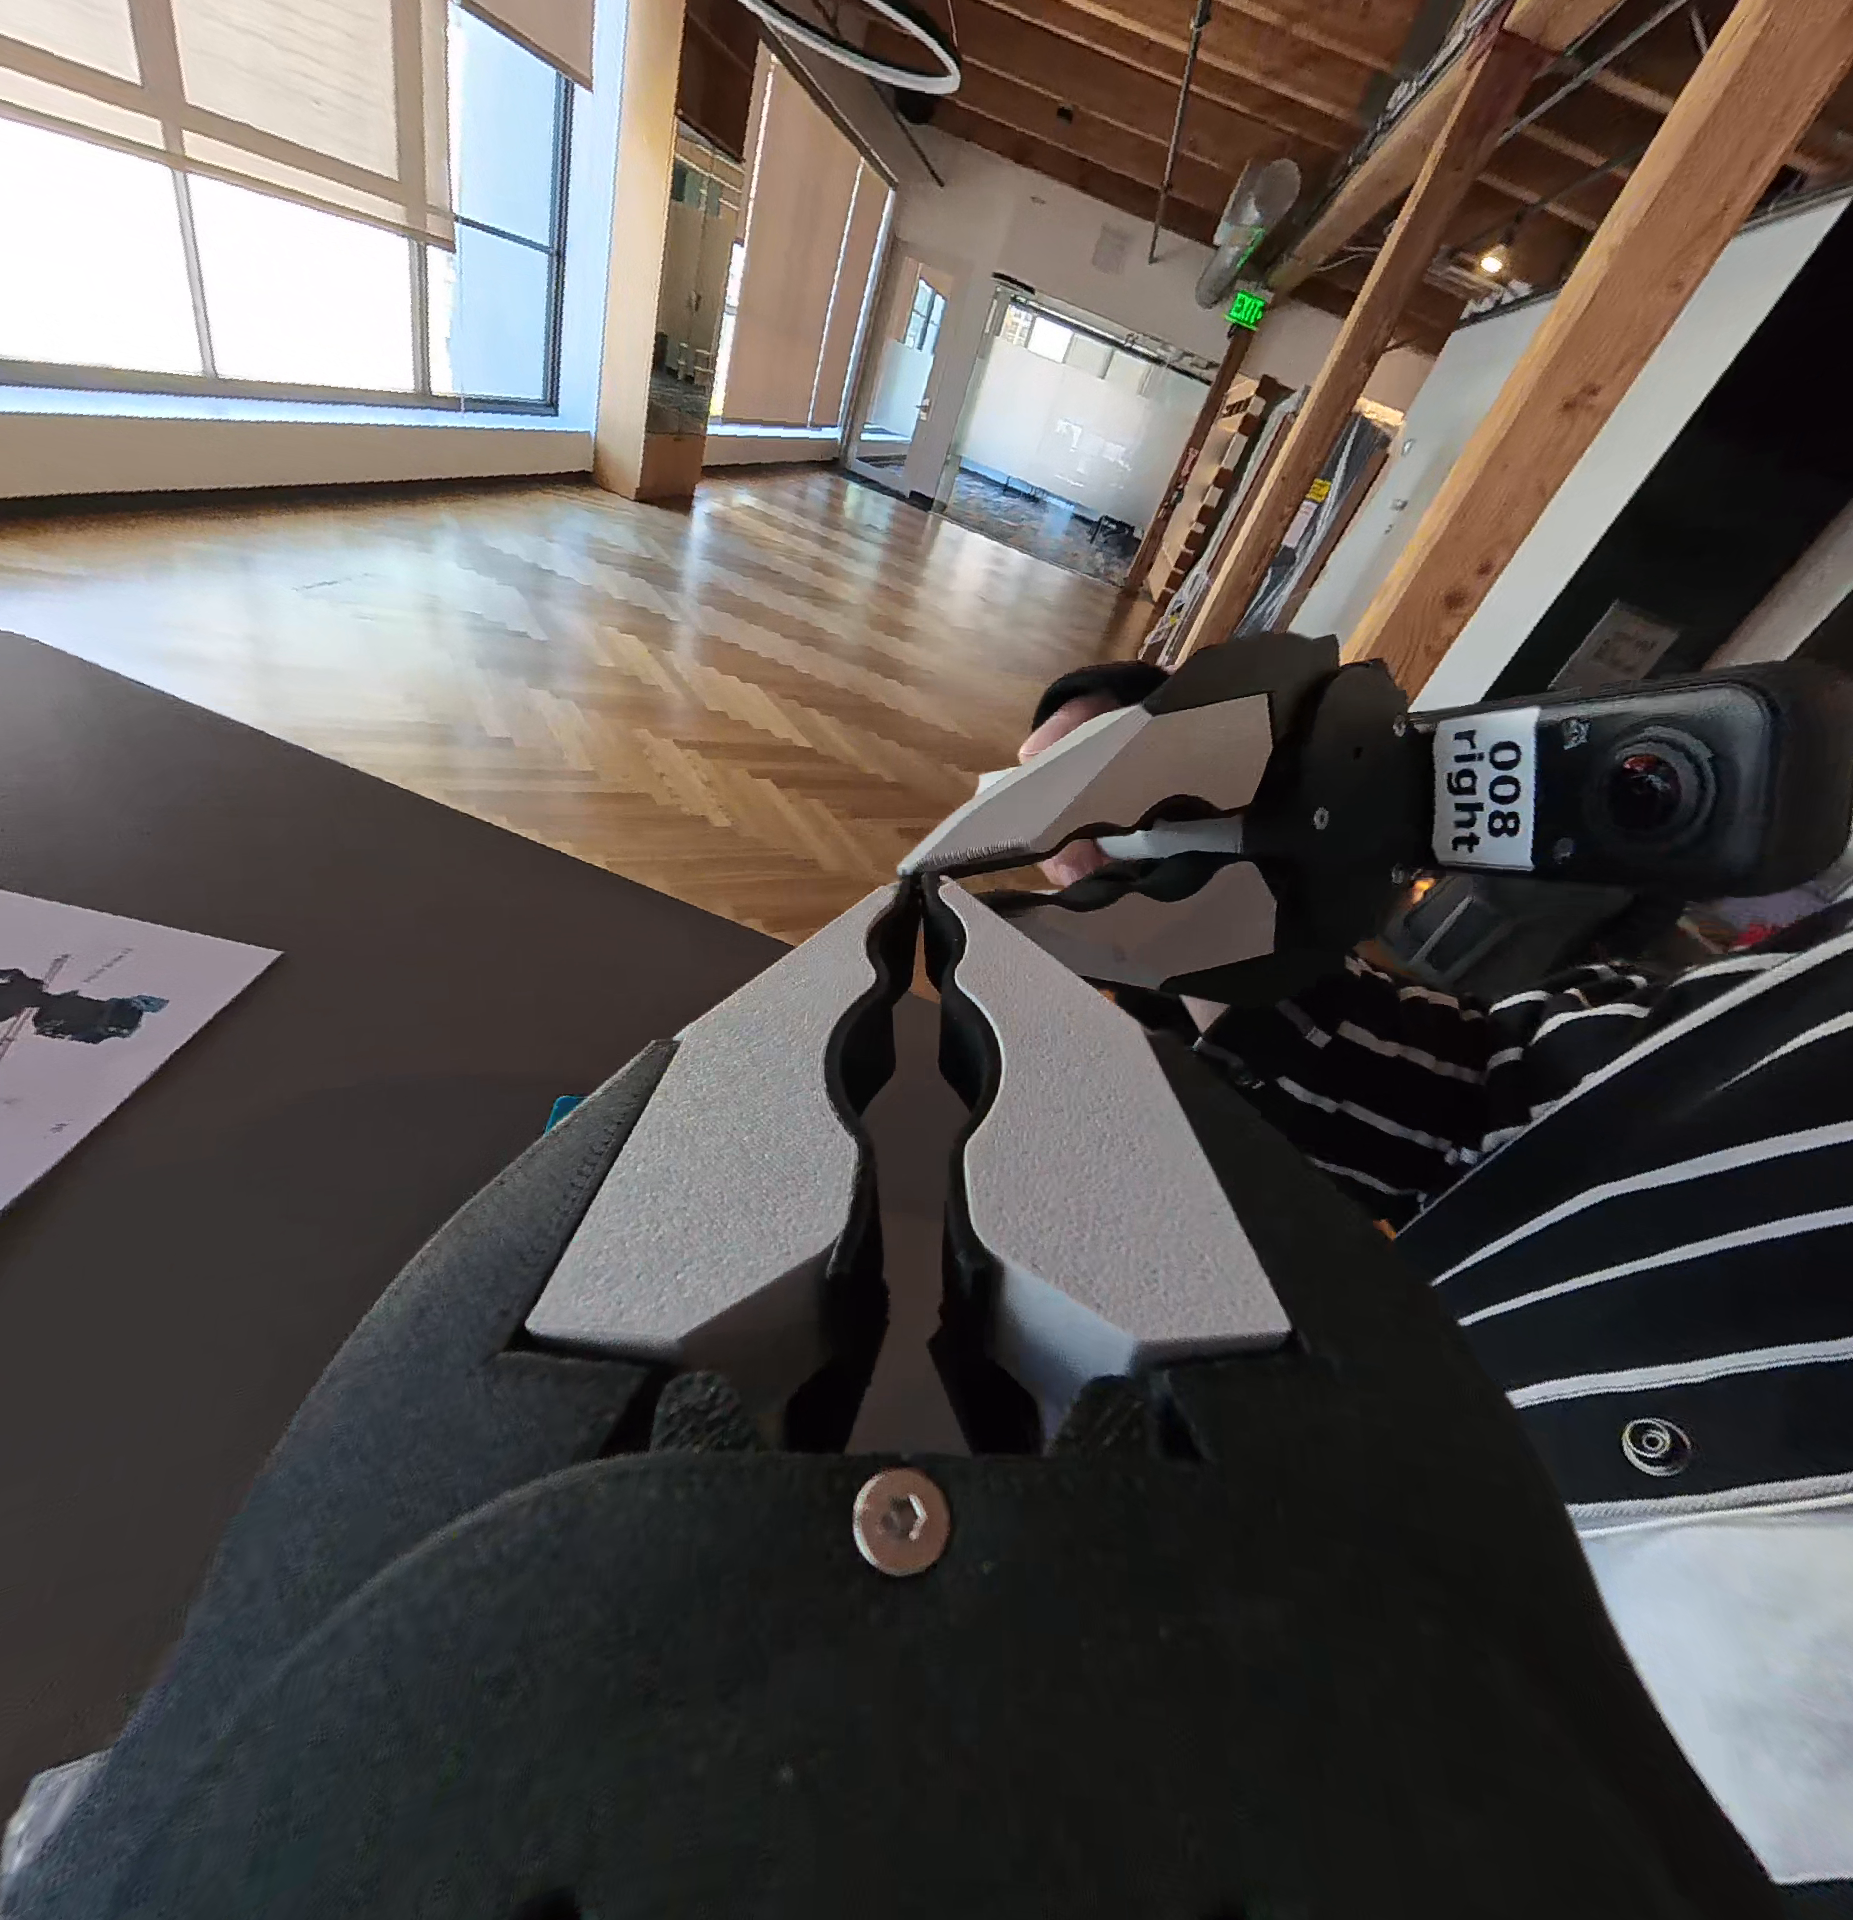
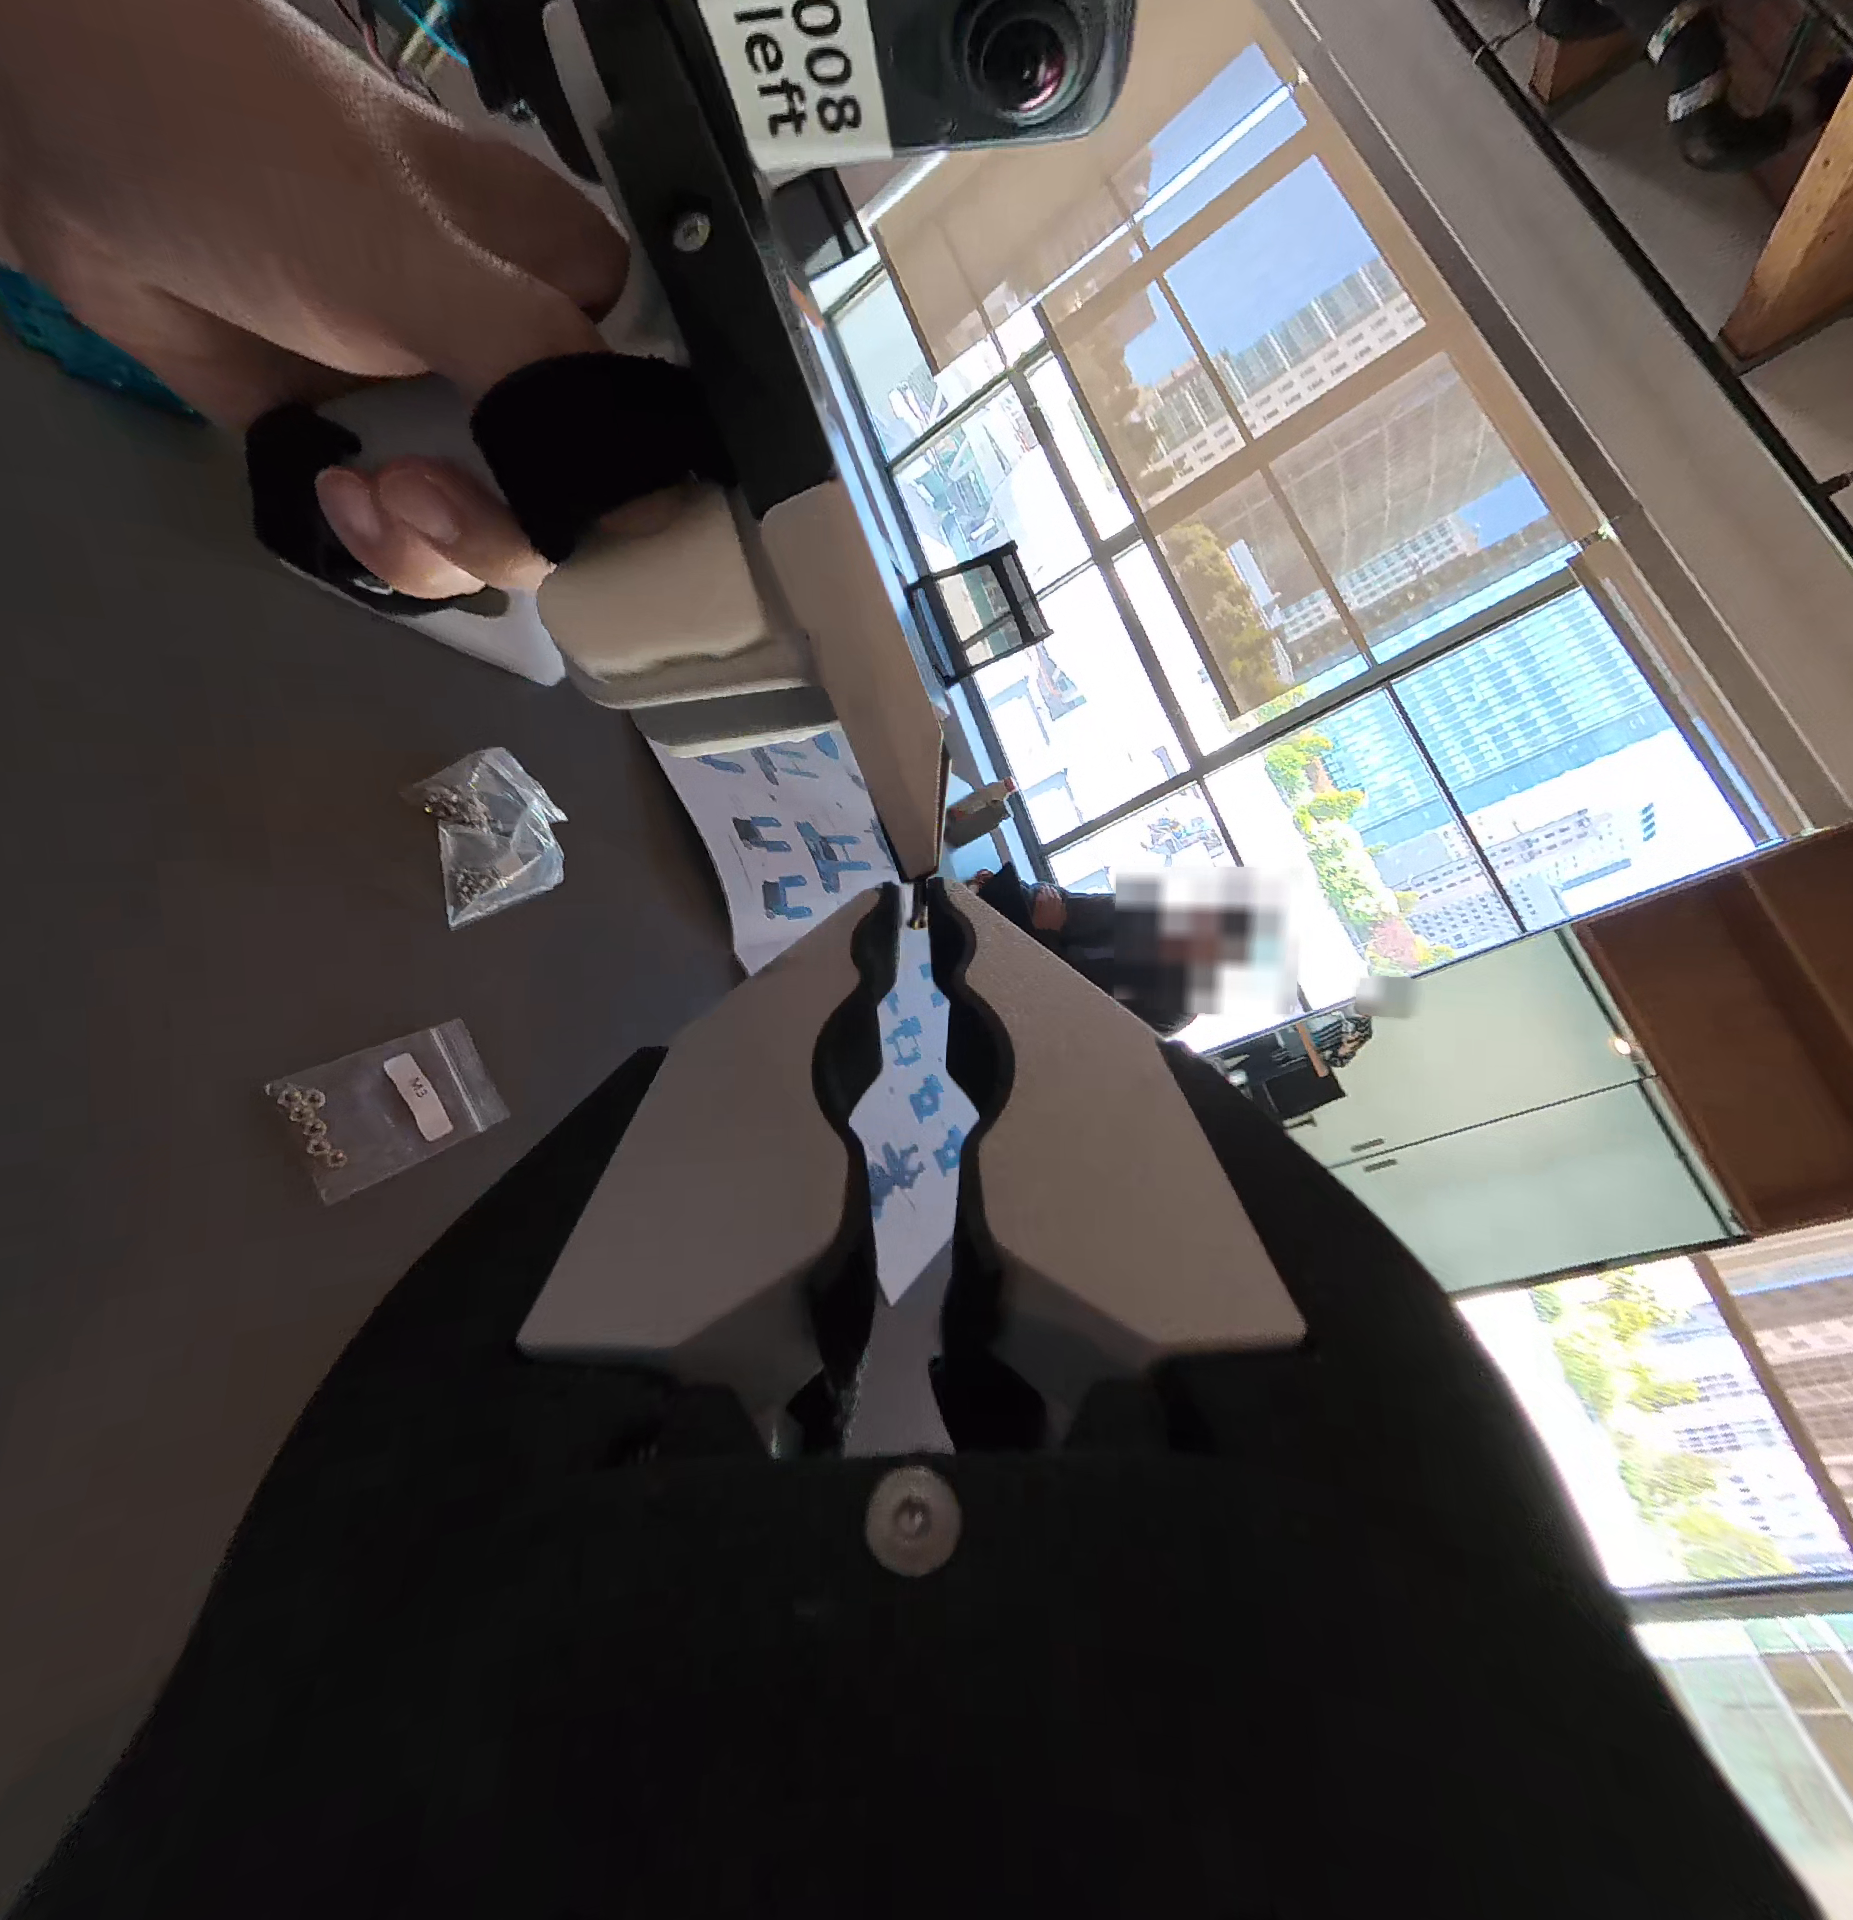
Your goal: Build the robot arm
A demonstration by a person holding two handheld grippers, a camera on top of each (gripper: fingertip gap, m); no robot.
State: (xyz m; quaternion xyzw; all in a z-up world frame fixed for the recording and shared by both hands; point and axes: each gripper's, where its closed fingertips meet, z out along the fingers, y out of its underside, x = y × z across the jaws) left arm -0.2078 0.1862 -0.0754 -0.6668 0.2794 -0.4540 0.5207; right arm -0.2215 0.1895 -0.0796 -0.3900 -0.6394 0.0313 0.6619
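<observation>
Two bags of hardware point(image 2: 496, 831) show only rightward; both grippers' jaws pinch something tiny, tip-to-tip.

Open loft office around me, herringbone wood floor point(image 1: 610, 644), timber posts point(image 1: 1587, 343) and ceiling beams, tall windows point(image 2: 1348, 540) facing city towers, glass-walled rooms point(image 1: 1067, 416), my dark table point(image 2: 174, 831) with printed sheets point(image 1: 60, 1039), small bags of hardware point(image 2: 382, 1107) near its middle

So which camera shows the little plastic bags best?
The right wrist view. One crumpled clear bag and one flat bag with small rings lie in plain sight on the dark table. The left wrist view shows no bags, only table and a printed sheet.
</observation>
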